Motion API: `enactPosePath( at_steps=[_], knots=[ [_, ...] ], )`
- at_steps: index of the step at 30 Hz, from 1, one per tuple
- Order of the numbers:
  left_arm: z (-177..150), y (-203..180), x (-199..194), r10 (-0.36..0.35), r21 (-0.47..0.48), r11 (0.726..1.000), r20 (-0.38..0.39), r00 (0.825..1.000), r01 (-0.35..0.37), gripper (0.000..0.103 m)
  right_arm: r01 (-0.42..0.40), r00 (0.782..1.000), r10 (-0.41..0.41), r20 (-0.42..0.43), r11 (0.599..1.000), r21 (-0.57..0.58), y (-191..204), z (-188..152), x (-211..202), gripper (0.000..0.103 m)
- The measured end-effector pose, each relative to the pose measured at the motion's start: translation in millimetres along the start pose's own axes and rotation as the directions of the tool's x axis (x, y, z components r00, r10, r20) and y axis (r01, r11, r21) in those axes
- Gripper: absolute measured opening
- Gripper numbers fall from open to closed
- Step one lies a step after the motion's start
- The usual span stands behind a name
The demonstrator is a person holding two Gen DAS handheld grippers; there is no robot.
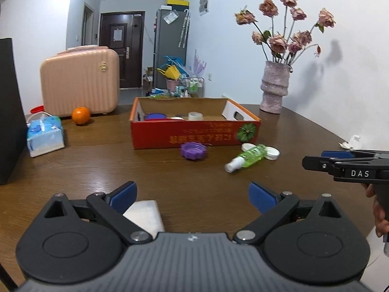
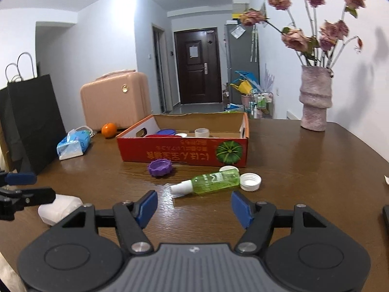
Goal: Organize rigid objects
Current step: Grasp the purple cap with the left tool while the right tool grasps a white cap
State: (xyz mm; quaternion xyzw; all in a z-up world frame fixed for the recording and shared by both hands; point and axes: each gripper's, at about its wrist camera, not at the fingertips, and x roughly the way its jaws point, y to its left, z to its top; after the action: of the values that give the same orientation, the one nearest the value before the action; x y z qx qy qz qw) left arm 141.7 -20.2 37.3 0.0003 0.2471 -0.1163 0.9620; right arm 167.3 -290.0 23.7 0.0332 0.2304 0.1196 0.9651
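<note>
Brown wooden table (image 2: pixel 304 160) carries a green spray bottle (image 2: pixel 214 181) lying just before the red cardboard box (image 2: pixel 182 149), which already collects lids. Right gripper (image 2: pixel 193 206) and left gripper (image 1: pixel 192 196) both gape empty, probably readying pickups.

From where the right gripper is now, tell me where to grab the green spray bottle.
Grip the green spray bottle across its round body, coming from the near side. It lies flat, white nozzle pointing left, and a white cap crowds its base. The right gripper is open and empty.
</note>
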Motion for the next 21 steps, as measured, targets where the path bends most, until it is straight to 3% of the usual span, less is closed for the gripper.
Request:
enactPosePath(
  at_steps=[6, 12, 18, 21],
  knots=[
    [3, -15, 39, -0.030, -0.039, 0.999, -0.067, 0.997, 0.027, 0.101, 0.013, 1.000, -0.013, -0.019, 1.000, 0.020, -20, -8, 2, 0.067],
    [26, -25, 113, 0.011, -0.111, 0.994, -0.122, 0.993, -0.024, 0.101, 0.037, 0.998, -0.033, -0.053, 0.997, 0.074, -52, -7, 35, 0.067],
    [46, -25, 198, 0.062, -0.097, 0.992, -0.176, 0.982, -0.080, 0.094, 0.098, 0.987, -0.096, -0.127, 0.995, 0.010, -76, 9, 96, 0.066],
    [51, -19, 231, 0.097, -0.109, 0.987, -0.194, 0.976, -0.120, 0.089, 0.118, 0.977, -0.124, -0.176, 0.992, -0.045, -85, 16, 132, 0.059]
  ],
)
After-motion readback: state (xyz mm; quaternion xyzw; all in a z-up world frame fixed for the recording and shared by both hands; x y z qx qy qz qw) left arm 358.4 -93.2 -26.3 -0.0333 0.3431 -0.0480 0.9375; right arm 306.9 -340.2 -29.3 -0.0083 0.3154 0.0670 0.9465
